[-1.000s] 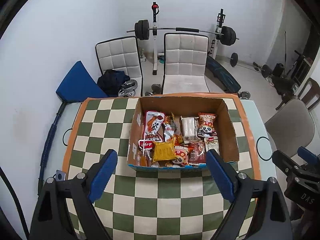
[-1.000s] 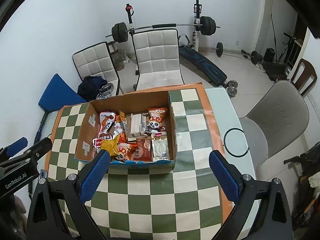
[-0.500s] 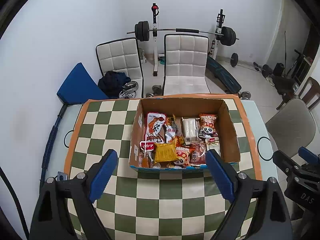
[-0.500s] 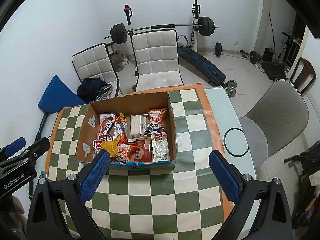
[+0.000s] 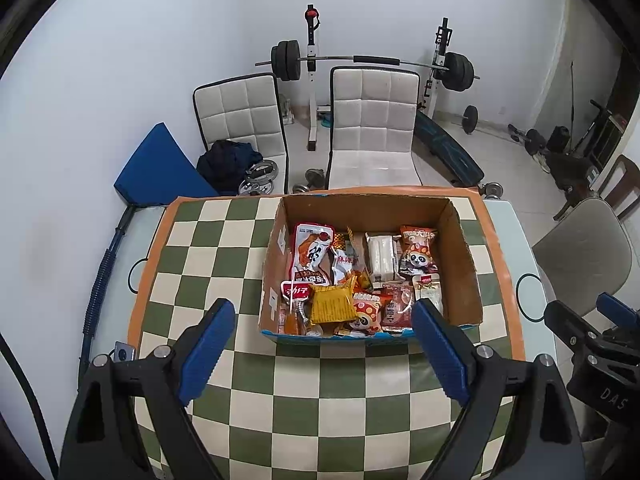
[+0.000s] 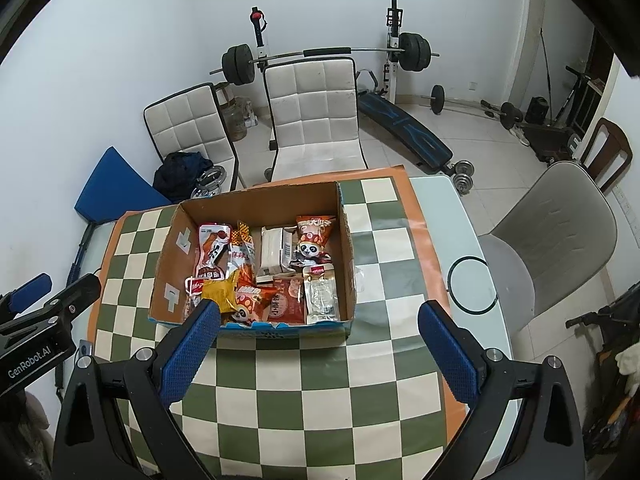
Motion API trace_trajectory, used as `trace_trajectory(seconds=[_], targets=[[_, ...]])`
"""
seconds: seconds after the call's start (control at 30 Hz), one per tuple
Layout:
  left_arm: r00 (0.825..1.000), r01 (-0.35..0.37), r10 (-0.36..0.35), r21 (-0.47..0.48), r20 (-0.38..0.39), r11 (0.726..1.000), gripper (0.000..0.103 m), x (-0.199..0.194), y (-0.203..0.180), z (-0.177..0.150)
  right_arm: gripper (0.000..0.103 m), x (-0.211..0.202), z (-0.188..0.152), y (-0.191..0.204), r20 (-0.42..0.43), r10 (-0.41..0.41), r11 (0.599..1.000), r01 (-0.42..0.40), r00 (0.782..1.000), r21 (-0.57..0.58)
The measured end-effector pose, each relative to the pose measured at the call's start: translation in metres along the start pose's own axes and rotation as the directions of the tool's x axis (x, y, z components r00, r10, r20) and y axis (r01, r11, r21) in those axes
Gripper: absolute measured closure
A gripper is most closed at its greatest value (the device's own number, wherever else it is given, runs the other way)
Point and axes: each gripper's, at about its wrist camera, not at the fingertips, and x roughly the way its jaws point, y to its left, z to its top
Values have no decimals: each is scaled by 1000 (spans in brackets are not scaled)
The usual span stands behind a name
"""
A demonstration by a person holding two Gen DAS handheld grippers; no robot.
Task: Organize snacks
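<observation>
While both grippers hang above the near part of the mat [image 5: 248,420], nothing is being handled. Left gripper [image 5: 322,346]: fingers wide apart, empty. Right gripper [image 6: 320,350]: fingers wide apart, empty too.

Snacks all sit in the box [image 5: 466,264], which stands on the mat toward the far edge, right of centre in the left view. Contents are a loose pile: red pouch [image 5: 310,254] at the left, white pack [image 5: 382,254] mid-back, panda bag [image 5: 418,252] back right, yellow packet [image 5: 332,304] on top at the front, clear pouch [image 6: 322,294] front right. Packs overlap and lie at mixed angles.

My read: if the job is getting snacks into the box, that looks done, as no snack shows on the mat outside it. If it means sorting or lining them up, that has not started. Which one applies, I can't tell.
</observation>
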Motion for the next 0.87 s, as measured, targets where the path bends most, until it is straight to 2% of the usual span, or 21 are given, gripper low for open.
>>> trace_trajectory(seconds=[0.53,0.67,0.87], targets=[[1000,-1,1,8,-11,1000,13,6,-3,-6,2,0,3,6,6,-4,1000,4,1000,-3],[999,-30,30,8,20,1000,13,4,-4,-8,2,1,3,7,5,-4,1000,4,1000,-3],[1000,-17,17,10,18,1000,13,5,-4,-5,2,0,4,6,7,-3,1000,3,1000,-5]])
